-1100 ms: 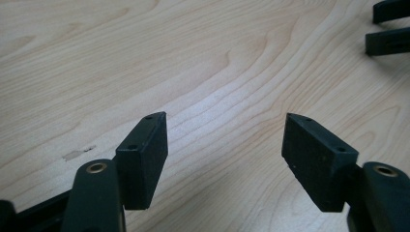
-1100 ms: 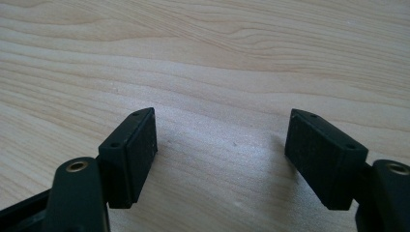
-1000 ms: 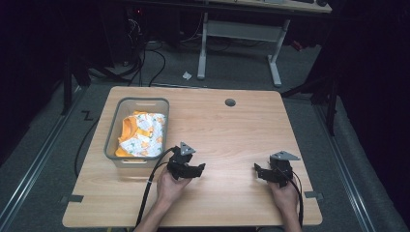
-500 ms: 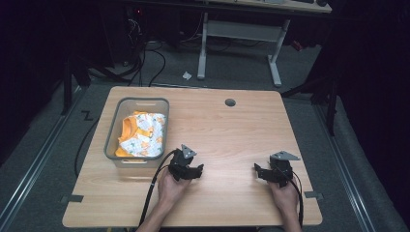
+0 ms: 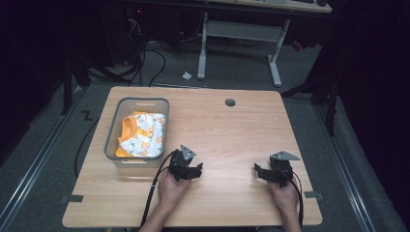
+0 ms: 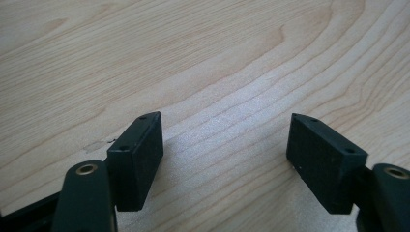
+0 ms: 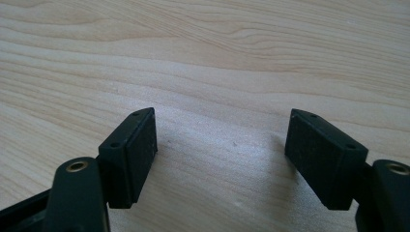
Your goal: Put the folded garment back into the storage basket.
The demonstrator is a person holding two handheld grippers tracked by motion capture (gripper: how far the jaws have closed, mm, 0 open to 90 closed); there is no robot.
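writing: none readable | left gripper (image 5: 192, 170): low over table (image 5: 232, 130), beside basket (image 5: 112, 133) (cloth (image 5: 142, 135) inside), jaws wide, just opening, nothing between | right gripper (image 5: 263, 172): low, wide, empty

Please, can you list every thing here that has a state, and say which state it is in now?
Grey plastic basket: upright on the table, filled.
Orange and white patterned cloth: crumpled inside the basket, untouched.
Left gripper: open, nothing between its jaws, which have just been opening.
Right gripper: open, nothing between its jaws.
Light wooden table: bare under both grippers.
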